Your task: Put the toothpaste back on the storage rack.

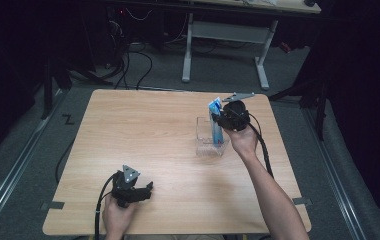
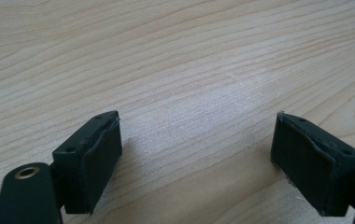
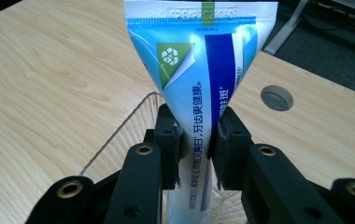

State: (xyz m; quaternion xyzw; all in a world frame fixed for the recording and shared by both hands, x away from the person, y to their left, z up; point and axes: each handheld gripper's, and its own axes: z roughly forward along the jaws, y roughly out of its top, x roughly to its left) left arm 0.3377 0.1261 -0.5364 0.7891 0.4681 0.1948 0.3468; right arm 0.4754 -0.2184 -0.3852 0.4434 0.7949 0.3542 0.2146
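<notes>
1. High view: a pale wooden worktop (image 1: 158, 150) carries a clear plastic container (image 1: 209, 142) toward its far right side, with a blue and white toothpaste tube (image 1: 216, 125) standing upright in it.
2. The right tongs (image 1: 221, 119) sit at the container, held by the person's right hand (image 1: 242, 140), whose forearm reaches in from the bottom right. A grey three-cornered plate (image 1: 238, 96) tops them and a black cable (image 1: 265, 150) trails back along the arm.
3. Right gripper view: the right tongs (image 3: 195, 149) are closed on the toothpaste tube (image 3: 203, 70), one jaw pressed against each flat face around the tube's middle. The flat crimped end points up, with a green recycling mark and printed characters on the face. The thin clear rim of the container (image 3: 119, 130) curves below the jaws, and the tube's lower end goes down inside it.
4. Near the worktop's front left edge in the high view, the left tongs (image 1: 145, 190) lie low over the wood, held by the left hand (image 1: 118, 217), well apart from the container.
5. Left gripper view: the left tongs (image 2: 196, 144) are spread wide with bare wood grain between the two black jaws, which grip nothing.
</notes>
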